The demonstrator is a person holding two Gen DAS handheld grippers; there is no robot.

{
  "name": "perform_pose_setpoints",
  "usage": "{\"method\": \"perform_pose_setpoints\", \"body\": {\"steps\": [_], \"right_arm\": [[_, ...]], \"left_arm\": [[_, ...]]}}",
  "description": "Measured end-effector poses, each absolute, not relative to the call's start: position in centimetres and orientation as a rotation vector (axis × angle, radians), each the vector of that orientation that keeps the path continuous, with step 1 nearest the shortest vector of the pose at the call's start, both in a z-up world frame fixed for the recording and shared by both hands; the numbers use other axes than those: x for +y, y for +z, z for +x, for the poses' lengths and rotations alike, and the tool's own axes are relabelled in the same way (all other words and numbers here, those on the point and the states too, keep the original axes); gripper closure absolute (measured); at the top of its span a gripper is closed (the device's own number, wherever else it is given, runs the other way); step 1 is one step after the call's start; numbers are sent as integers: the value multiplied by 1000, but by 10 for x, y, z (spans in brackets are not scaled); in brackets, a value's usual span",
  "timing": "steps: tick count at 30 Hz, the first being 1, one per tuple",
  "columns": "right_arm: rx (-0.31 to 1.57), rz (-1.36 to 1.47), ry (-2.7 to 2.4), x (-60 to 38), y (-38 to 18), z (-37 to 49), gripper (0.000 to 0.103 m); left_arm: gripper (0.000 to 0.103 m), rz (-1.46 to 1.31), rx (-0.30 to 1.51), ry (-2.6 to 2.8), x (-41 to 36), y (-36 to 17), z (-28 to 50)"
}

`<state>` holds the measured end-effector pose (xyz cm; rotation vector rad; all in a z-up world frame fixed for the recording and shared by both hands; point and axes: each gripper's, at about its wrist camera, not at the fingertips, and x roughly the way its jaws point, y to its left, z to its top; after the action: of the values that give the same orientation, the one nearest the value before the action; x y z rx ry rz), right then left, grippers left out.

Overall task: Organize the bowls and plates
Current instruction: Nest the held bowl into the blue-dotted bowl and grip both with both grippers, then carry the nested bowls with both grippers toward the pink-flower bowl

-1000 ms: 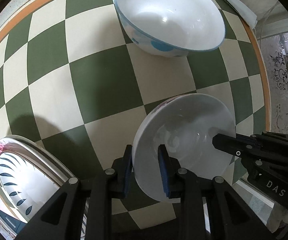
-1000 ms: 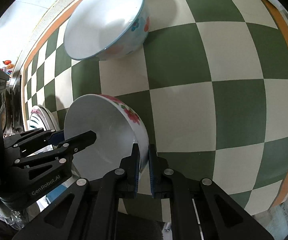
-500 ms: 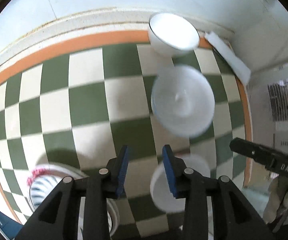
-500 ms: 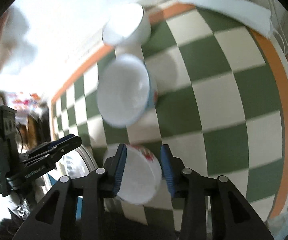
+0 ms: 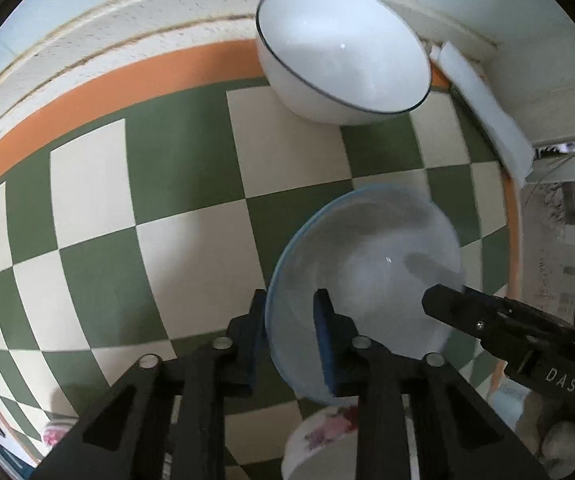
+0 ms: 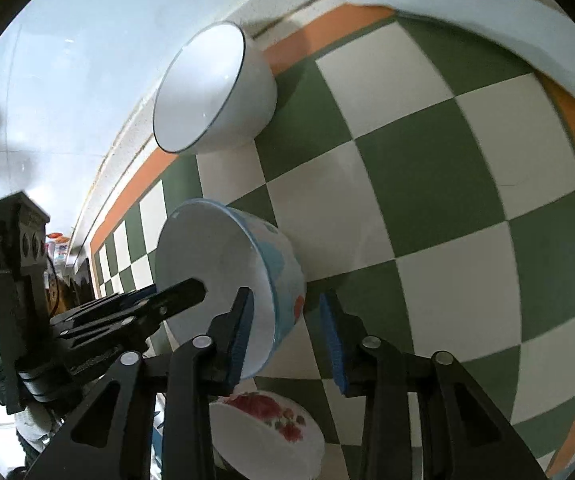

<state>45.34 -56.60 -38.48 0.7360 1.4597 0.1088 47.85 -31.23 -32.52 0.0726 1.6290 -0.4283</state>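
Straddling the near-left rim of the blue-rimmed bowl point(image 5: 367, 280), the left hand-held gripper point(image 5: 289, 320) is pinching it narrowly, one pad inside, one outside. The right hand-held gripper point(image 6: 287, 320) is straddling the opposite rim, jaws closing, outer pad apart from the wall. The bowl is sitting on the checkered surface point(image 5: 191, 248), between the black-rimmed white bowl point(image 5: 343, 52) farther off and the floral bowl point(image 6: 267, 436) nearer.

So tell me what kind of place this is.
Probably a home kitchen or dining corner: bowls sit on a checked tablecloth with an orange border, pushed against a plain wall. Clutter at the far left is too blurred to tell.
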Motion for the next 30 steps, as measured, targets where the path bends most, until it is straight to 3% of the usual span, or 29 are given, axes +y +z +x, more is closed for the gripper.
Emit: {"method": "perform_pose_setpoints", "body": {"steps": [1,10,18,30], "right_arm": [[1465,728,109,-564,-386,455,89],[1458,670,87,-558,-375,455,90],[1413,652,104,-554,-335,446,90],[1383,626,101,-534,-285,371,90]], "left_arm": [[86,73,1627,-427,-313,-325,479],[87,78,1613,-419,-313,-320,474],[87,91,1549,-440,-309,-277,456],[87,133,1510,-498,-292,-231,393]]}}
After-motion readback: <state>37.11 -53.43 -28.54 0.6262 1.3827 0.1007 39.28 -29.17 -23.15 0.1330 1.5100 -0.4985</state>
